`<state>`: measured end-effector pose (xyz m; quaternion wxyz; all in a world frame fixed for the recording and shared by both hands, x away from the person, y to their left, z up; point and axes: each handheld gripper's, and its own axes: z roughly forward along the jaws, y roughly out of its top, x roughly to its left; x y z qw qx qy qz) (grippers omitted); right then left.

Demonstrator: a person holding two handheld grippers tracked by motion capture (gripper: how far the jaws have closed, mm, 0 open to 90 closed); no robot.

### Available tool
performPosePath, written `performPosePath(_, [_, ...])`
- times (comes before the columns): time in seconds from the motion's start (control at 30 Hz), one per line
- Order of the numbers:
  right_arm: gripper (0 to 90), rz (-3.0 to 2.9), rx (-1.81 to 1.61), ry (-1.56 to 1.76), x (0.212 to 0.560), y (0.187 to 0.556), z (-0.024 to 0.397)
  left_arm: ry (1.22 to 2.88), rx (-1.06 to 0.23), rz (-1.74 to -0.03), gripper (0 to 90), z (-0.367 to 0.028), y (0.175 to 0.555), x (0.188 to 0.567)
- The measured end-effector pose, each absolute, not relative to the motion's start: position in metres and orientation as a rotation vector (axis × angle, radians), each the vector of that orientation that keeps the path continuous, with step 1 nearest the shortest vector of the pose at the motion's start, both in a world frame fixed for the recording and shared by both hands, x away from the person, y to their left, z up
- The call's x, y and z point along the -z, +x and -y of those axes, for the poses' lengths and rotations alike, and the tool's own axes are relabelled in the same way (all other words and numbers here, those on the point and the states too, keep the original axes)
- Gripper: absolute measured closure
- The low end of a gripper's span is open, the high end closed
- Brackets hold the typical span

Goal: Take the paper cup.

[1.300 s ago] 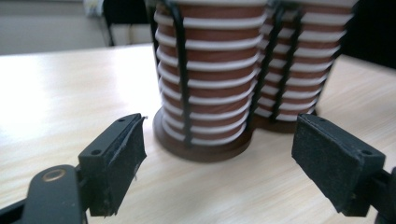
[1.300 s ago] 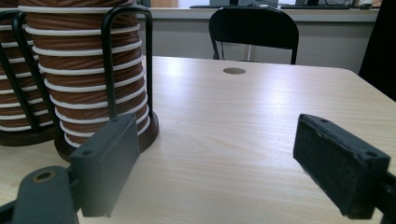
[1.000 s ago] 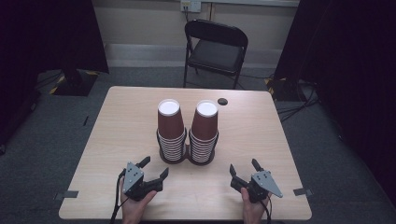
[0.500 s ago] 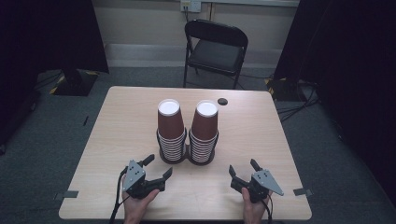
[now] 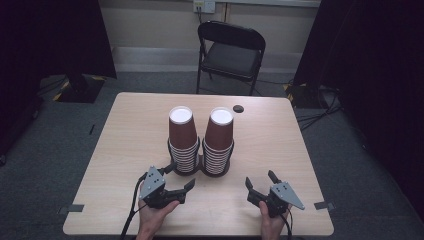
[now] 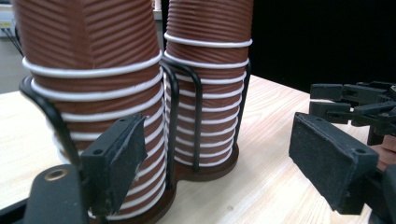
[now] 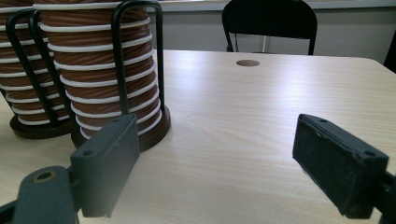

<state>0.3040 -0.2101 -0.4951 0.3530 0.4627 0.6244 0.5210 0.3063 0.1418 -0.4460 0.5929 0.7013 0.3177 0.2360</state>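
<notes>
Both grippers low over tabletop [image 5: 280, 145], fingers spread, holding nothing: left gripper [image 5: 179, 179], right gripper [image 5: 260, 181]. Two brown cup stacks [image 5: 201, 137] in black wire holder [image 5: 200, 167] just ahead of left fingers, ahead-left of right fingers.

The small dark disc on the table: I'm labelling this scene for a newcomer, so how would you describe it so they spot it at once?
Start at the wooden table, then the two stacks of brown cups in the middle. Past the right stack, near the far edge before the black folding chair, lies the small dark disc. It alone is flat, low and stands apart.
</notes>
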Motion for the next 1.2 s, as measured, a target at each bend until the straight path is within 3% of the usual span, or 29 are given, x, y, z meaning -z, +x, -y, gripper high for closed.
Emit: performPosePath(1.2, [14.7,-1.616,-1.374,1.198,0.495,0.303,0.211,1.655,-0.565,-0.618,23.1,-0.111,0.319,0.405])
